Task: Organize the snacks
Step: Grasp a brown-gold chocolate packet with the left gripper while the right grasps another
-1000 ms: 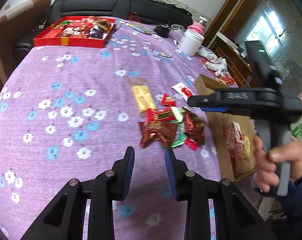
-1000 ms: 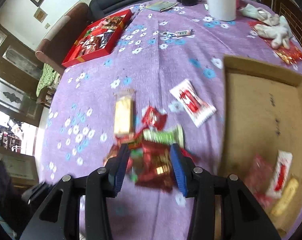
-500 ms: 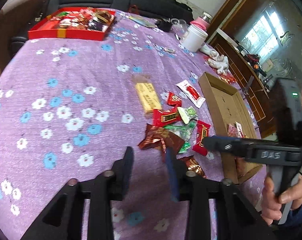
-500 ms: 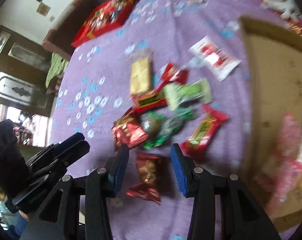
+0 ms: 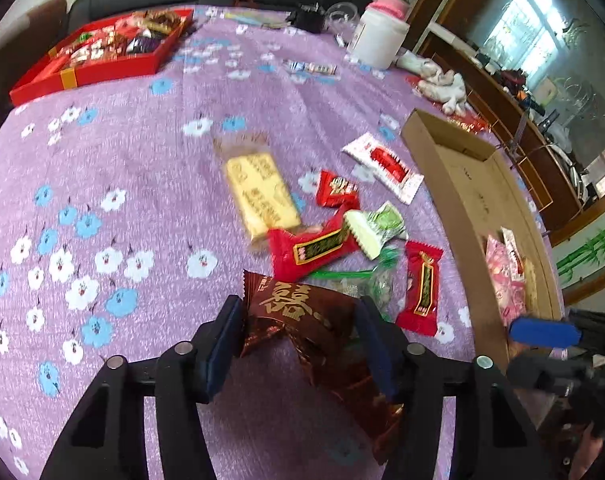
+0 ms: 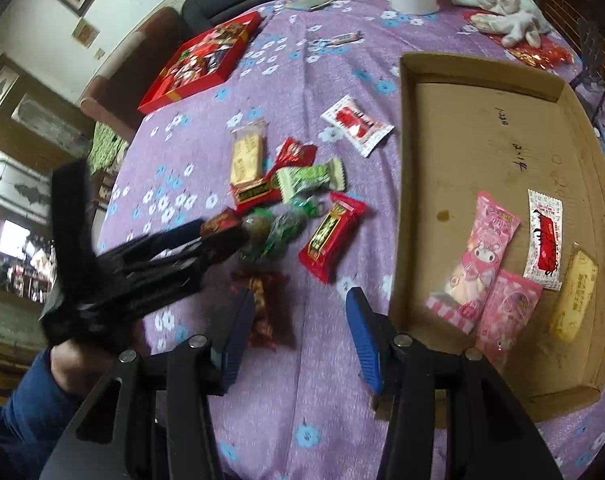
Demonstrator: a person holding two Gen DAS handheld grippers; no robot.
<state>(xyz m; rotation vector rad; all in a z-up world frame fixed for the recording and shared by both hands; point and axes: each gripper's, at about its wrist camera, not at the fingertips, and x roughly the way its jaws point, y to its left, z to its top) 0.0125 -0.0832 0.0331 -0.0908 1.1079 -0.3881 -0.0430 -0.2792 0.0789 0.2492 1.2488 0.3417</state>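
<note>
Crinkly brown foil snack packet [image 5: 302, 320] with gold lettering, lying near on the purple flowered cloth [image 5: 142, 168], between the blue pads of the left gripper [image 5: 298, 344], jaws opening, pads beside the foil. Farther off, glossy loose wrappers: flat yellow bar [image 5: 260, 196], red candy [image 5: 314, 250], pale green pack [image 5: 376, 228]. Right gripper [image 6: 298, 340] parted and widening, dark red packet [image 6: 264, 308] by its left pad; shallow cardboard tray [image 6: 478, 68] on the right.

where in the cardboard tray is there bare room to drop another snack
The far half of the cardboard tray, from the pen marks up to its back wall, is bare. So is the floor along its left wall, around the small stain. Its near right corner is crowded: two pink packets, a white-and-red sachet and a yellow bar.
</note>
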